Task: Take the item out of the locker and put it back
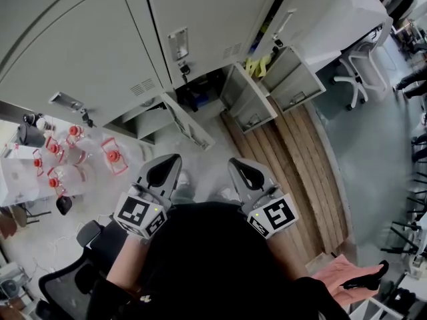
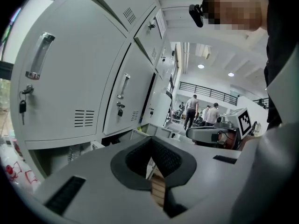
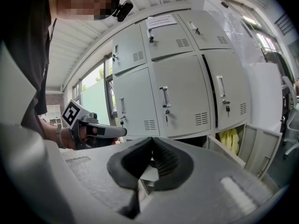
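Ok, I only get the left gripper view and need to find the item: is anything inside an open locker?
Observer: Yes. The right gripper view shows a yellow item inside an open bottom locker, off to the right.
Operator: Is the right gripper holding anything?
Observer: No. The right gripper has its jaws together with nothing between them.
Operator: How near the lockers are we?
Observer: In the head view the left gripper and the right one both stand short of the lockers, touching none.
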